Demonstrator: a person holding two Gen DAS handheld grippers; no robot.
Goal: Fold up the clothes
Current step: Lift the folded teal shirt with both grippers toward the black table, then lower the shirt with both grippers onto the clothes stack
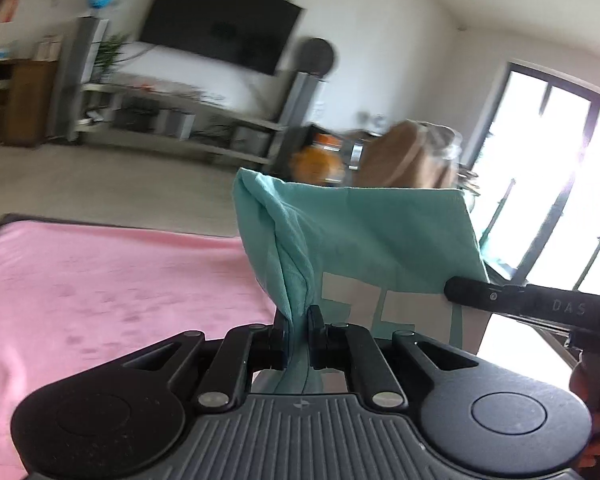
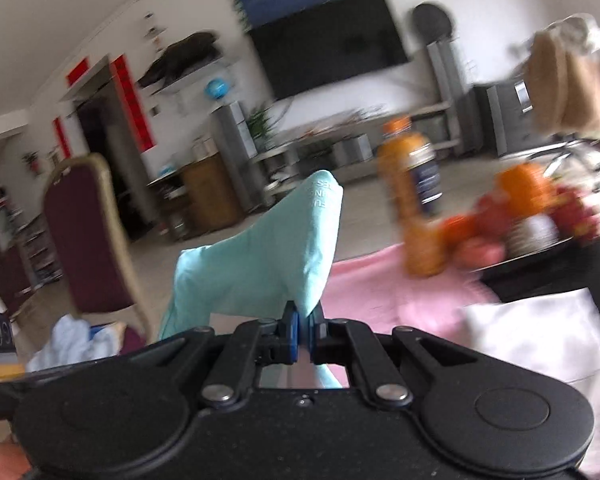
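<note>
Two grips hold one garment. From the left wrist, your left gripper (image 1: 298, 322) is clamped on a bunched edge of the teal shirt (image 1: 364, 240), which hangs raised above the pink cloth (image 1: 112, 272); the right gripper (image 1: 456, 290) pinches its far edge. If that bunch slides out, the shirt will likely drop crumpled. From the right wrist, your right gripper (image 2: 303, 322) is closed on a thin fold of shirt (image 2: 268, 256). The orange bottle (image 2: 414, 172) and fruit plate (image 2: 540, 248) sit near; a wide swing could knock them over.
</note>
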